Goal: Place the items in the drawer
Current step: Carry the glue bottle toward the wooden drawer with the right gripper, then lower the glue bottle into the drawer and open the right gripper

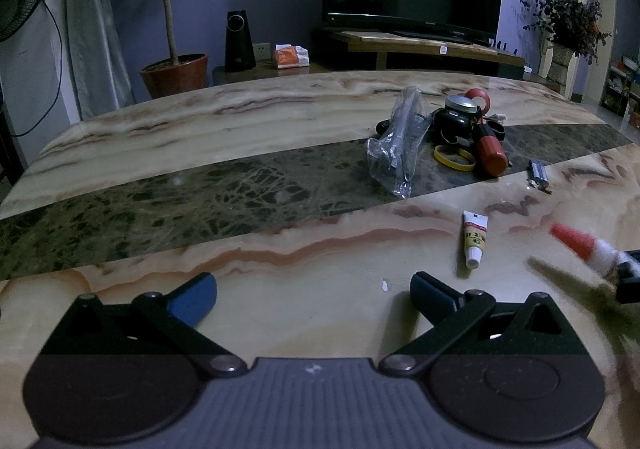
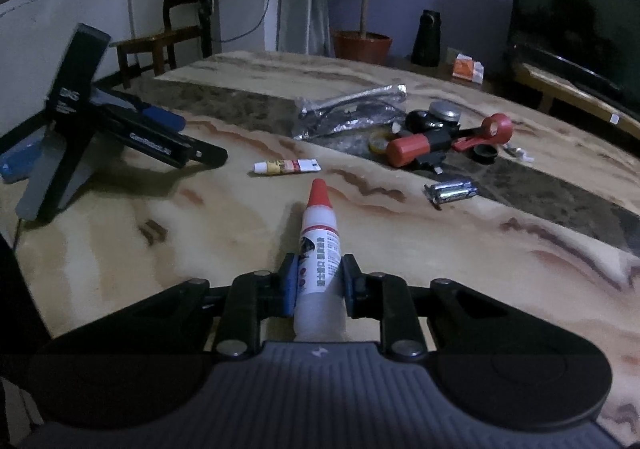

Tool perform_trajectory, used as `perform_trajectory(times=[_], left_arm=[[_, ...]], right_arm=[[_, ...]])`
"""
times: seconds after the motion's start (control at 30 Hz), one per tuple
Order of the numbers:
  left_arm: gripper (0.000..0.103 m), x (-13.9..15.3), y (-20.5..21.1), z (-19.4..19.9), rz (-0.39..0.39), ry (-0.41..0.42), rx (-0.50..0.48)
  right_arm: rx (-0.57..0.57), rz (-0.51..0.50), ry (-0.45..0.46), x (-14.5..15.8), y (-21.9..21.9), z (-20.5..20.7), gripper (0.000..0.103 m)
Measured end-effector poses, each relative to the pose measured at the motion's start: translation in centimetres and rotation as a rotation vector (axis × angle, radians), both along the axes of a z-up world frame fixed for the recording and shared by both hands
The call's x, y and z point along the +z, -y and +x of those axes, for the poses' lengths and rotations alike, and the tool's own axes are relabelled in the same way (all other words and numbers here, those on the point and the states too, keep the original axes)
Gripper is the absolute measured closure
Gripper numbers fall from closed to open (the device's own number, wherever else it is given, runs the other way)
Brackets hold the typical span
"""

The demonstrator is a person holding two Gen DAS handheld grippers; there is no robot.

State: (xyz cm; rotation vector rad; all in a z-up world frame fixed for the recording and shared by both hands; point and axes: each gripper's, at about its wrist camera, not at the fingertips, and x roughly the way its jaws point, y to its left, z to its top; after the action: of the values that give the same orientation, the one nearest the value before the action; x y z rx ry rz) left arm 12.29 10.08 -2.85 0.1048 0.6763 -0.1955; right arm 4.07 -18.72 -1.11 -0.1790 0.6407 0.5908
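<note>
Glue bottle (image 2: 320,249): white, red-capped, clamped between the pads of the right gripper (image 2: 319,285) above the marble table (image 2: 480,269), cap pointing away toward the far clutter.
Right jaws: closed on the bottle's body, gripping low on the label, most of the length sticking out ahead.
Left gripper (image 1: 314,299): jaws spread wide and empty, hovering over bare tabletop near the left edge of the scene.
Small tube (image 2: 287,166): lying flat just beyond the bottle's cap, apart from it.
Batteries (image 2: 451,191): wrapped pair, right of the bottle, on the edge of the dark marble band.
Far pile: red-handled tool (image 2: 416,147), yellow band (image 1: 455,157), clear plastic bag (image 1: 396,145), round tin (image 2: 445,111), heaped together, untouched.
Drawer: not in either view; place unknown.
Progress: judged early, one item lifted, the rest still on the table.
Risk: smooth round bottle liable to pivot or slide out of the pads if swung quickly, the long overhang adding leverage.
Risk: red cap likely to strike the drawer front if carried in nose-first, knocking the bottle loose.
</note>
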Motion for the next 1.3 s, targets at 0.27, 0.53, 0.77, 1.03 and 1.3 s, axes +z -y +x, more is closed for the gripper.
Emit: perform_trajectory(times=[0.27, 0.53, 0.77, 1.03, 1.3], left_arm=[[0.000, 0.0, 0.0, 0.0, 0.000, 0.000, 0.000], [0.000, 0.0, 0.0, 0.0, 0.000, 0.000, 0.000], [0.000, 0.0, 0.0, 0.0, 0.000, 0.000, 0.000], [0.000, 0.0, 0.0, 0.0, 0.000, 0.000, 0.000], [0.000, 0.0, 0.0, 0.0, 0.000, 0.000, 0.000]], right_arm=[[0.283, 0.040, 0.056, 2.9, 2.7, -6.1, 0.078], [0.428, -0.013, -0.084, 1.6, 5.4, -11.5, 0.078], [0.458, -0.187, -0.216, -3.3, 3.7, -14.3, 0.078], [0.369, -0.317, -0.295, -8.9, 1.2, -12.8, 0.078], [0.319, -0.387, -0.313, -13.5, -1.1, -12.3, 0.078]])
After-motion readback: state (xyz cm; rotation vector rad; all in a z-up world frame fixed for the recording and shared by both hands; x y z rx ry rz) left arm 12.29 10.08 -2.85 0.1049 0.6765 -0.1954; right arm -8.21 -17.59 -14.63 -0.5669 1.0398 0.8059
